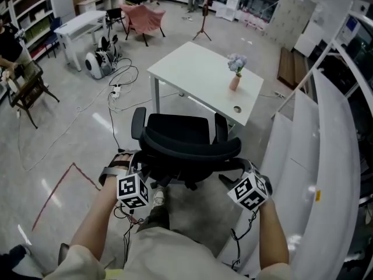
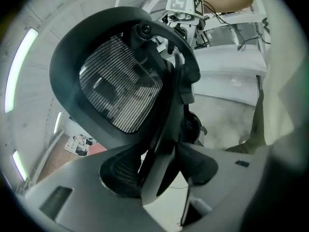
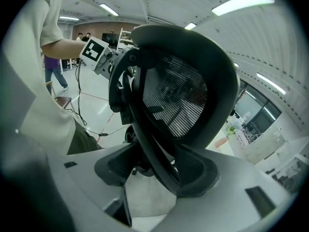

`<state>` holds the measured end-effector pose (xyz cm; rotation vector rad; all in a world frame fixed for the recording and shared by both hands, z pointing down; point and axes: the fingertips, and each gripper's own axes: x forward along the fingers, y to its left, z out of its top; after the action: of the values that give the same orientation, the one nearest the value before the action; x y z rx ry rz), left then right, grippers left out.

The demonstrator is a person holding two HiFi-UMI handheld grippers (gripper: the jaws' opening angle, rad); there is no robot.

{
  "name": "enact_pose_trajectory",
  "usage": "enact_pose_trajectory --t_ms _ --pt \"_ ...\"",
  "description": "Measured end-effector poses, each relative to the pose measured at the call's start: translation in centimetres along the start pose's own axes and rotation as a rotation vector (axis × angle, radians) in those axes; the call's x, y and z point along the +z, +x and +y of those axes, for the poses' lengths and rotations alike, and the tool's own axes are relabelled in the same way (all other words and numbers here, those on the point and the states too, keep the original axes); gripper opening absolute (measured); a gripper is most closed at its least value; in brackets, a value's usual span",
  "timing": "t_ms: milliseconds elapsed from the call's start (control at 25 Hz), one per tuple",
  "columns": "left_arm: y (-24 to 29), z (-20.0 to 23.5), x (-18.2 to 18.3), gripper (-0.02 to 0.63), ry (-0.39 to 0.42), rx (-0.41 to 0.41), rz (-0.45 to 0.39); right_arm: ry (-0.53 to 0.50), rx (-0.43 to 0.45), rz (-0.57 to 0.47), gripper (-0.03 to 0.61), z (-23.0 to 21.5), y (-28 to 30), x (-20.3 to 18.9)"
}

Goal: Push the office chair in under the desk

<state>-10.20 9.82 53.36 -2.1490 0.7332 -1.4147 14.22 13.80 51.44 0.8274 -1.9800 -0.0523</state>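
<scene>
The black office chair (image 1: 175,136) stands just in front of the white desk (image 1: 198,74), seat facing the desk, outside its near edge. My left gripper (image 1: 143,169) is at the left side of the backrest, my right gripper (image 1: 240,171) at the right side. In the left gripper view the mesh backrest (image 2: 116,86) fills the frame, and its black frame bar runs between the jaws of the left gripper (image 2: 161,170), pads against it. In the right gripper view the right gripper (image 3: 159,170) is shut on the backrest (image 3: 183,95) frame bar in the same way.
A pink vase with flowers (image 1: 235,77) stands on the desk's right part. A long white counter (image 1: 309,156) runs along the right, close to the chair. Cables and a power strip (image 1: 116,89) lie on the floor left of the desk. Red tape (image 1: 64,182) marks the floor.
</scene>
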Motion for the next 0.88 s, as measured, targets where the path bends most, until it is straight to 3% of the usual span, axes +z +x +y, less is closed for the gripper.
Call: enact_pose_trajectory --t_ms 200,520,880 --pt "1.0 0.0 -0.3 0.221 0.017 -0.036 -0.003 0.003 0.013 0.024 0.242 -0.6 1.9 -0.7" --pt "1.7 1.4 -0.9 0.233 -0.003 -0.083 -0.02 0.042 0.084 -0.03 0.236 -0.8 2.6 0.1" --pt "4.7 5.3 -2.0 0.235 -0.006 -0.121 -0.005 0.072 0.057 -0.044 0.235 -3.2 4.9 2.0"
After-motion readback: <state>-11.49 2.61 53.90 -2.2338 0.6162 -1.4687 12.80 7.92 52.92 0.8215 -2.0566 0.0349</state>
